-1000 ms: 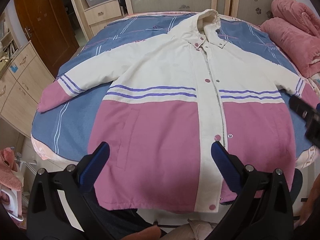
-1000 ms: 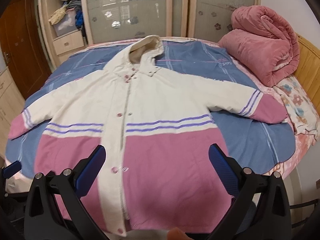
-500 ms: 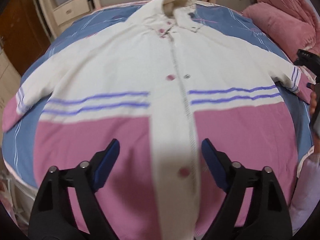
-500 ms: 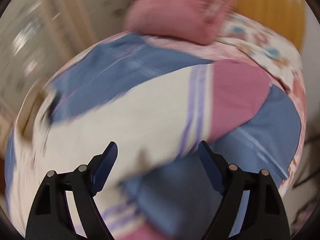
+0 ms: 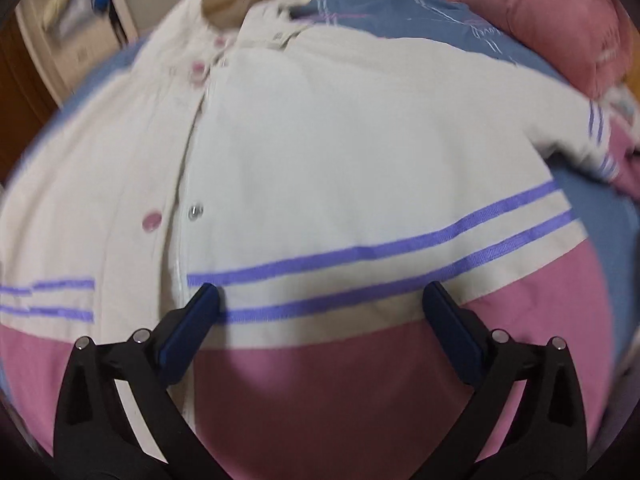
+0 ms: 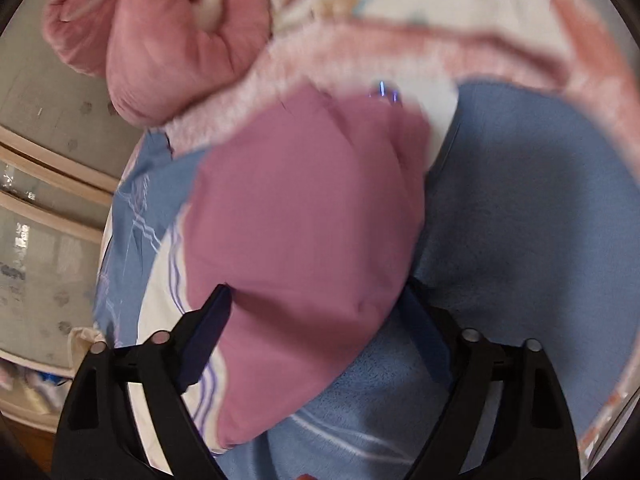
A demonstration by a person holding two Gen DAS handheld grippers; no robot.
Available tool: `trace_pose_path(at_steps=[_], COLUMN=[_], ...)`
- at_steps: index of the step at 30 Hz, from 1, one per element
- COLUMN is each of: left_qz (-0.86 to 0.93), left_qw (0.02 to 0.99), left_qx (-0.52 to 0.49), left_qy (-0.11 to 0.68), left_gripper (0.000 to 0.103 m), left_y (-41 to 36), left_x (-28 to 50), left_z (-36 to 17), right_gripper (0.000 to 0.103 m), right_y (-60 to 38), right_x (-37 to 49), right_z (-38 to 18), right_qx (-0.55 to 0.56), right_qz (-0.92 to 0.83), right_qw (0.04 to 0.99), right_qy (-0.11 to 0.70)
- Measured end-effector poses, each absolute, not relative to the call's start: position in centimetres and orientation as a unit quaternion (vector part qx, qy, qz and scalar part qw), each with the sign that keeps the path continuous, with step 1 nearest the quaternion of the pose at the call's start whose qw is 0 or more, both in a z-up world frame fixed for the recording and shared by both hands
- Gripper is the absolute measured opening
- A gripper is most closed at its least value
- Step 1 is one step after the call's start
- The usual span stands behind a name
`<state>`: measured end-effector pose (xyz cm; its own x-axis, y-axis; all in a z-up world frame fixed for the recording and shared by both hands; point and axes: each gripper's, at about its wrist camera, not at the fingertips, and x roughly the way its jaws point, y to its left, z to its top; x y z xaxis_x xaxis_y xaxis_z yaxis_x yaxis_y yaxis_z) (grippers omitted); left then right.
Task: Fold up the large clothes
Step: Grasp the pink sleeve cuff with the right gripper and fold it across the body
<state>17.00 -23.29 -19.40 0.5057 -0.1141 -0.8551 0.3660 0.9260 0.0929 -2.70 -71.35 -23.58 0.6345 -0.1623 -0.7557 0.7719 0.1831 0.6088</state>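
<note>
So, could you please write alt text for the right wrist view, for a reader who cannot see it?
The right gripper, jaws open, reaches around the pink cuff of a jacket sleeve lying on a blue bedsheet. A rolled pink blanket lies beyond it. The picture is somewhat blurred.
</note>
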Motion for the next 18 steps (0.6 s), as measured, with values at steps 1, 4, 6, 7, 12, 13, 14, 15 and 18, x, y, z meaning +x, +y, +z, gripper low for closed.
trace_pose_path(at_steps=[1, 4, 6, 7, 12, 13, 14, 15, 18], left_qz=[-0.138, -0.15, -0.152, -0.15, -0.144, -0.144, -0.143, -0.143, -0.138], left_qw=[0.86, 0.856, 0.854, 0.855, 0.865, 0.866, 0.866, 0.867, 0.871], left_qx=[0.132, 0.103, 0.098, 0.102, 0.11, 0.11, 0.11, 0.111, 0.112], left_qy=[0.474, 0.485, 0.488, 0.486, 0.467, 0.467, 0.465, 0.464, 0.457], left_gripper=[0.101, 0.101, 0.101, 0.101, 0.101, 0.101, 0.101, 0.101, 0.101], left_y=[-23.3, -22.6, -22.4, -22.6, -22.7, -22.7, -22.7, -22.7, -22.9], left_x=[16.9, 17.4, 17.6, 17.5, 16.7, 16.8, 16.8, 16.8, 16.6], left_z=[-19.5, -19.6, -19.6, -19.6, -19.7, -19.7, -19.7, -19.7, -19.8], right_gripper=[0.102, 0.097, 0.03, 0.029, 0.021, 0.021, 0.021, 0.021, 0.021], right_y=[-71.4, -71.0, -70.3, -69.7, -66.6, -66.2, -65.5, -65.0, -62.2], right_x=[-2.5, -2.5, -3.3, -3.3, -2.6, -2.4, -2.1, -1.9, -0.7], right_z=[-23.6, -23.0, -21.7, -21.0, -16.8, -16.4, -16.0, -15.7, -14.2], right_qx=[0.551, 0.54, 0.533, 0.527, 0.46, 0.446, 0.435, 0.431, 0.412], right_qz=[-0.318, -0.332, -0.364, -0.363, -0.365, -0.365, -0.359, -0.346, -0.233], right_qw=[0.724, 0.731, 0.733, 0.739, 0.793, 0.801, 0.811, 0.82, 0.871], right_qy=[0.269, 0.254, 0.217, 0.209, 0.164, 0.162, 0.156, 0.148, 0.131])
